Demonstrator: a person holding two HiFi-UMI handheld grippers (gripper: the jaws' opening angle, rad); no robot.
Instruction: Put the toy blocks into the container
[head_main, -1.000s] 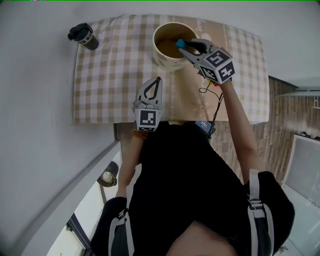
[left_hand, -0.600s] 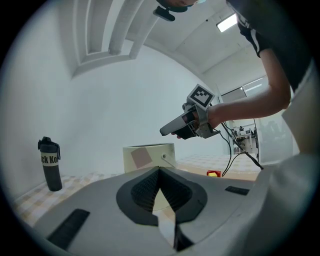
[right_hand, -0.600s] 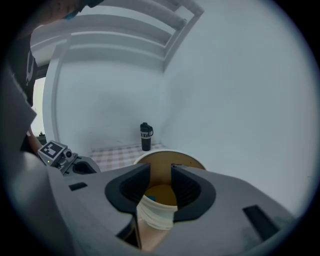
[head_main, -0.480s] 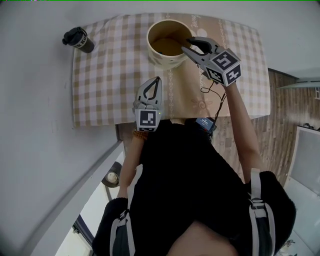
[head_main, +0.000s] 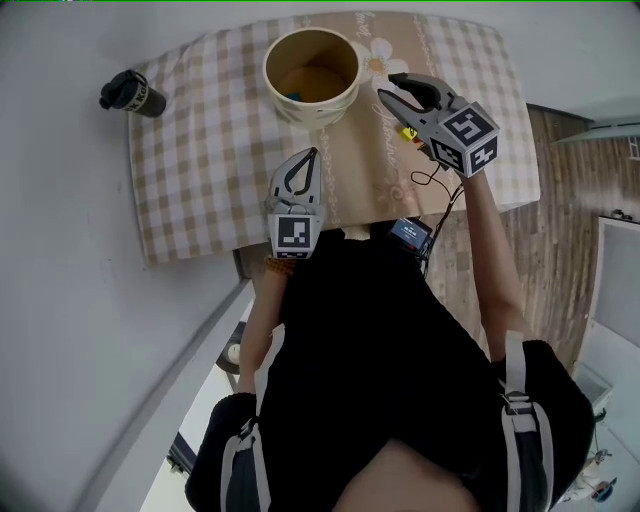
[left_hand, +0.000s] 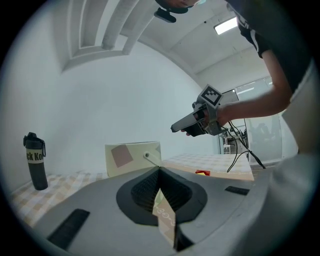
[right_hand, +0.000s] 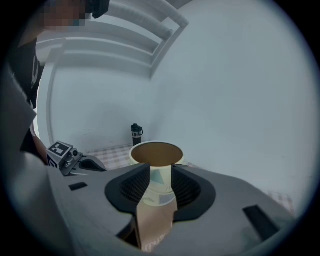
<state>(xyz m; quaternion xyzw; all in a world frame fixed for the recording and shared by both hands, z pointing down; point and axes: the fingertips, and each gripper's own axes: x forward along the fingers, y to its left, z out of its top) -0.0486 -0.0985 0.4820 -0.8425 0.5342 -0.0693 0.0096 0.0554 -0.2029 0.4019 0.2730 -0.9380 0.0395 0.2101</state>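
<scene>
The blue block (head_main: 291, 97) is out of our right tool (head_main: 386, 87) and now sits inside the container (head_main: 310, 113)! That tool swings back, jaws apart, empty. 1 more piece, seemingly a red-and-yellow block (head_main: 408, 131), waits on the desk (head_main: 200, 150) just beside it, so we judge that pickup comes next. Our left tool (head_main: 316, 153) hovers, jaws together.

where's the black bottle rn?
Head view, upper left: the black bottle stands upright at the far left corner of the checked cloth, well left of the container and not touching it.
</scene>
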